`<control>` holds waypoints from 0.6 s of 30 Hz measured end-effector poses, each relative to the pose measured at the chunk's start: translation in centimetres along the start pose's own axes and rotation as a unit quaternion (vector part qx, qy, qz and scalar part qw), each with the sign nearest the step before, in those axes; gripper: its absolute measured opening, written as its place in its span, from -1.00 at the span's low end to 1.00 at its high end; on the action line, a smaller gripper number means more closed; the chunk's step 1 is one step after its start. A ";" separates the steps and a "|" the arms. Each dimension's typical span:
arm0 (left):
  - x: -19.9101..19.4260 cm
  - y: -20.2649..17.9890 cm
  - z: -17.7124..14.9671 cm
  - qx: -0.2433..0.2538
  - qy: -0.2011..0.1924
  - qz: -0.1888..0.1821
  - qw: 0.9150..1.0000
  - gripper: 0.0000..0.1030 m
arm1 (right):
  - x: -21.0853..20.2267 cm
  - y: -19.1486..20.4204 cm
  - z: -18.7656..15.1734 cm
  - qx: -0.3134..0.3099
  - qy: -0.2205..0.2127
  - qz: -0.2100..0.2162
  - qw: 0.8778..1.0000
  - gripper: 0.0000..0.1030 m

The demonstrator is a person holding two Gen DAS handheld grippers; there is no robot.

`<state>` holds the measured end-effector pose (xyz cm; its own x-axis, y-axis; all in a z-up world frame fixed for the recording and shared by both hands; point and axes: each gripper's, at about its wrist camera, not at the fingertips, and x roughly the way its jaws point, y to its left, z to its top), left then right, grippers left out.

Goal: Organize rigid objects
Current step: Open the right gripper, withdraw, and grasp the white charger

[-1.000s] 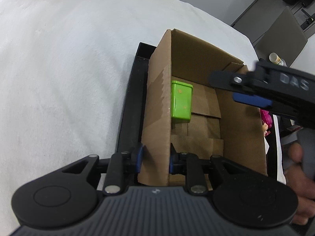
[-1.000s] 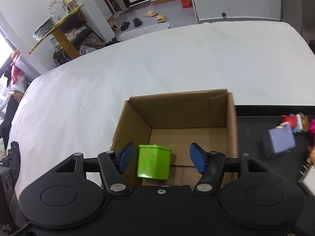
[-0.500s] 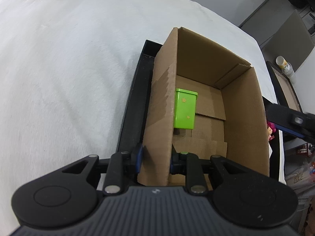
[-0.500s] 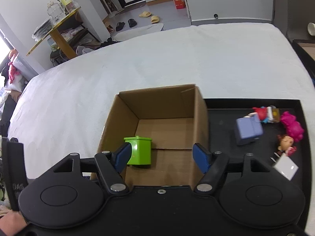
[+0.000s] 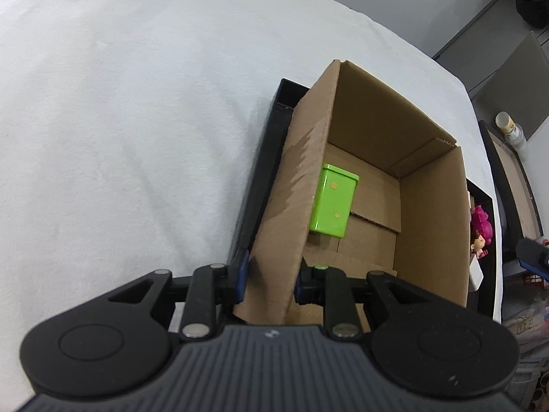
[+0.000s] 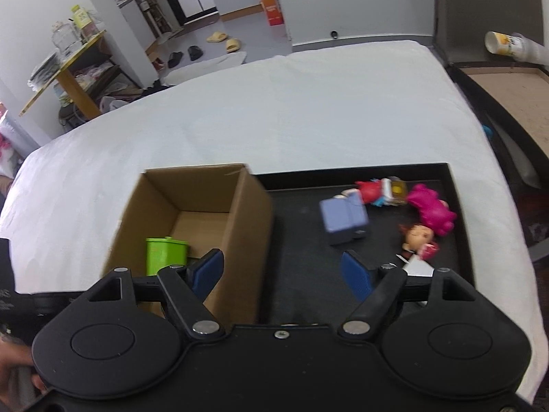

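A brown cardboard box (image 5: pixel 432 213) stands on the left part of a black tray (image 5: pixel 271 158). My left gripper (image 5: pixel 269 274) is shut on the box's near left wall, one pad outside and one inside. A green tin (image 5: pixel 334 206) stands upright inside the box (image 6: pixel 240 226), against that wall. In the right wrist view the green tin (image 6: pixel 164 255) shows over the rim. My right gripper (image 6: pixel 281 271) hangs over the tray (image 6: pixel 308 274) just right of the box. Its jaws are opening and nothing is between them.
On the tray's right part lie a blue-grey block (image 6: pixel 345 221), a red figure (image 6: pixel 374 190), a pink toy (image 6: pixel 430 209), a doll head (image 6: pixel 418 237) and a white card (image 6: pixel 417 269). White cloth covers the table. A second tray and a cup (image 6: pixel 497 43) sit far right.
My right gripper has moved right, from above the green tin in the box to above the tray, and its jaws have widened. The left gripper has kept its grip on the box wall.
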<state>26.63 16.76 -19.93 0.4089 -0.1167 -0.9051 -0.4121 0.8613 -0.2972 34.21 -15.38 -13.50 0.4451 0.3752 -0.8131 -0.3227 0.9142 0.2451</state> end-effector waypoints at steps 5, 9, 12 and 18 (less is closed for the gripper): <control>-0.2 0.0 0.1 0.003 0.002 0.003 1.000 -0.55 | 0.3 -2.5 -1.1 0.013 0.004 -0.018 1.000 0.46; -0.5 -0.3 0.1 0.006 0.001 0.002 1.000 -0.52 | 0.7 -4.0 -1.9 0.018 0.008 -0.031 0.999 0.46; -0.9 -0.5 0.1 0.007 -0.006 0.003 1.000 -0.52 | 1.2 -5.1 -2.4 0.023 0.011 -0.040 0.999 0.46; -0.8 -0.4 -0.3 0.007 -0.009 0.006 1.000 -0.60 | 2.8 -7.2 -3.2 0.021 0.017 -0.053 0.998 0.45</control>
<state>26.27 16.38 -19.21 0.4187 -0.0981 -0.9028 -0.4049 0.8697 -0.2823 35.07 -21.45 -19.23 0.4464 0.2709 -0.8528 -0.2399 0.9544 0.1776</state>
